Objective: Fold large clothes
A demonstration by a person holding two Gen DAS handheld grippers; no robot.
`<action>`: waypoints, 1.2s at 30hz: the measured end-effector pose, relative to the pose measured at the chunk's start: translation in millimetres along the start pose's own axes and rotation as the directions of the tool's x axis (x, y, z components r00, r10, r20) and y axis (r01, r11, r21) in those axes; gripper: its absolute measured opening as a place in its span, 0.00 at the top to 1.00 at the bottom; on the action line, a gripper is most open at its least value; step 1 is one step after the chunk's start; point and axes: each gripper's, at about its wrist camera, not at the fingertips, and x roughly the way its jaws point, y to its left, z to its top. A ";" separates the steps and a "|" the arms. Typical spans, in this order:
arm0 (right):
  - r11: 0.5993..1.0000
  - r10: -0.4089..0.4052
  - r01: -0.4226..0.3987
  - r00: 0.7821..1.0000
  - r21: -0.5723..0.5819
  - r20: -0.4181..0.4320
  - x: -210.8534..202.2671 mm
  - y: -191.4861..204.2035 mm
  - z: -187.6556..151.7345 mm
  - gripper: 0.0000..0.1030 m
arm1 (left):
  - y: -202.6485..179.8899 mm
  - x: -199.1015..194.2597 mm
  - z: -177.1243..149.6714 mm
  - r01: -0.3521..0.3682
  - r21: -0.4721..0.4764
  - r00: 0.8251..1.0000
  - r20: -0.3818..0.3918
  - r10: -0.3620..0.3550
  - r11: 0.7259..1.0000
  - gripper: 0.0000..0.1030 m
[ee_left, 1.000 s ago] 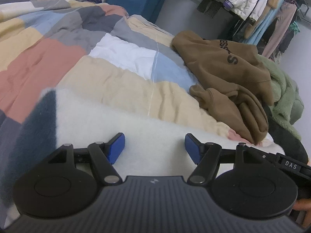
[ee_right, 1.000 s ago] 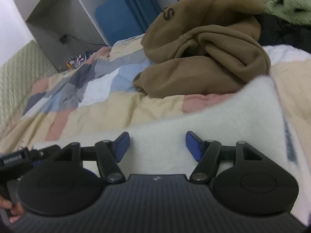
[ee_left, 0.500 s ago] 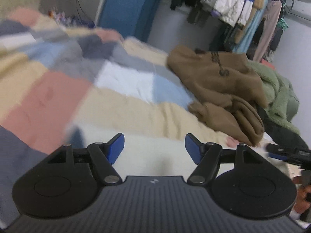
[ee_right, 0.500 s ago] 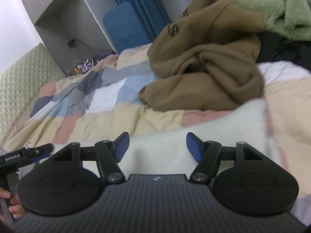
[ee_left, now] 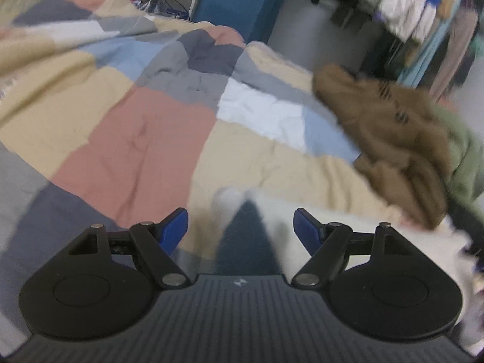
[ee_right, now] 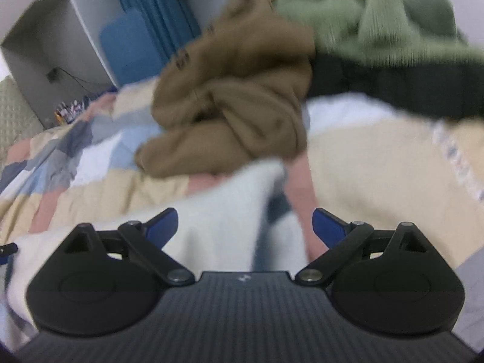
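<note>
A white fleece garment (ee_left: 281, 211) with a navy patch (ee_left: 245, 236) lies on the patchwork quilt (ee_left: 136, 151). Only its blurred corner pokes up between the blue pads of my left gripper (ee_left: 240, 227). Those jaws are opening and the pads stand clear of the cloth. In the right wrist view the same white garment (ee_right: 217, 211) spreads under and between the fingers of my right gripper (ee_right: 245, 225). Its jaws are opening wide too, with a gap between the cloth and the right pad (ee_right: 328, 227).
A crumpled brown hoodie (ee_left: 387, 139) (ee_right: 242, 106) lies on the quilt (ee_right: 378, 166) beyond the white garment. A green fleece (ee_right: 378, 21) and a black garment (ee_right: 393, 84) are heaped beside it. Further back are a blue panel (ee_left: 242, 0), hanging clothes (ee_left: 423, 9) and a white shelf (ee_right: 60, 39).
Both grippers have swung across the bed and the views are blurred. The white garment has shrunk to a corner between the left fingers. The right jaws have spread much wider.
</note>
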 end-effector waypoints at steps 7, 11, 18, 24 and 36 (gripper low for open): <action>0.967 0.119 -0.107 0.992 0.229 -0.039 30.0 -17.2 -13.1 0.14 | -2.3 24.3 -7.9 0.044 -0.111 0.996 -0.070 -0.051 0.993 0.23; 0.982 0.082 -0.083 0.997 0.170 0.012 20.8 -0.1 -17.7 0.41 | -16.4 30.1 -12.1 0.006 -0.062 0.997 -0.076 -0.011 0.998 0.49; 0.988 0.112 -0.126 0.984 0.094 0.142 -3.2 15.5 -0.9 0.72 | -24.5 8.1 -1.9 0.073 -0.071 0.994 0.084 -0.067 0.995 0.76; 0.995 0.092 -0.096 0.984 0.023 0.154 25.7 18.9 8.5 0.72 | -28.4 36.7 -0.6 -0.010 -0.079 0.999 0.050 0.014 0.997 0.75; 0.983 0.073 -0.097 0.985 0.156 0.156 -3.9 -1.0 -11.4 0.51 | -22.1 -32.9 -23.6 0.058 -0.200 0.993 0.111 -0.036 0.978 0.35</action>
